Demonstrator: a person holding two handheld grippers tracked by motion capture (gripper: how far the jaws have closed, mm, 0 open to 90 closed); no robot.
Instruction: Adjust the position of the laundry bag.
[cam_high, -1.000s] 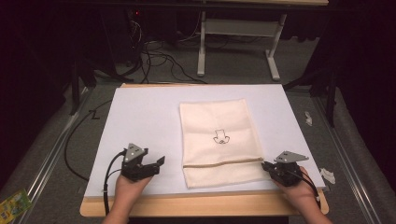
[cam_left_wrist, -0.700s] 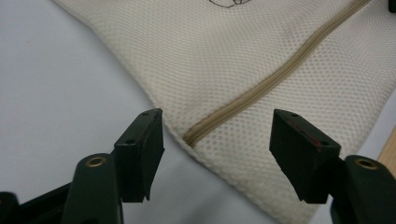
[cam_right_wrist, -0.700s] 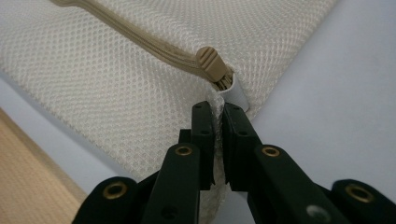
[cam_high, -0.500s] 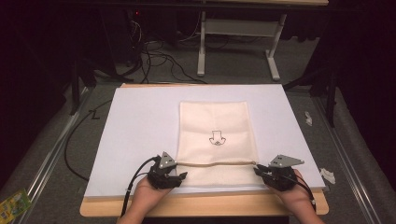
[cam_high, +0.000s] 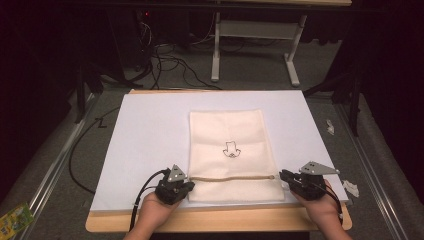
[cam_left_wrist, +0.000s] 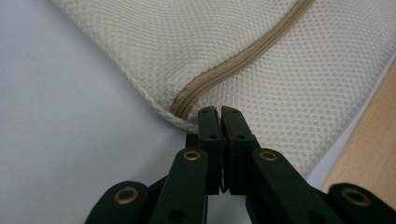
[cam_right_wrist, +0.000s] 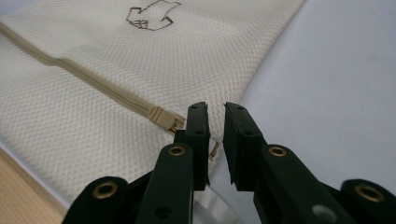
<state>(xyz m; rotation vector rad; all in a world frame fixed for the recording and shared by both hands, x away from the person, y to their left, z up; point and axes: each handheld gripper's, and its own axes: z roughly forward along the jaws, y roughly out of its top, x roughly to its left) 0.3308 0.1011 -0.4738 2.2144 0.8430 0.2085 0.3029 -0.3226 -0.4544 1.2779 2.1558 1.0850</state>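
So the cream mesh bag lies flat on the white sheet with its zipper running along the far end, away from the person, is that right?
Not quite: the zipper runs across the near end of the mesh bag, between the two grippers, as the high view shows. The bag does lie flat on the white sheet.

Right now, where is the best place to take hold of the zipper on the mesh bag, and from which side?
Probably at the zipper end on the mesh bag's right edge, where its small tab pokes out beside the right gripper. Come in level from the right: the bag lies flat, so only the edge offers a pinch.

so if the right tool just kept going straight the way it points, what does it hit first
Most likely the zipper end on the mesh bag: the right tool sits right at that edge. Depth is unclear, so contact may already exist.
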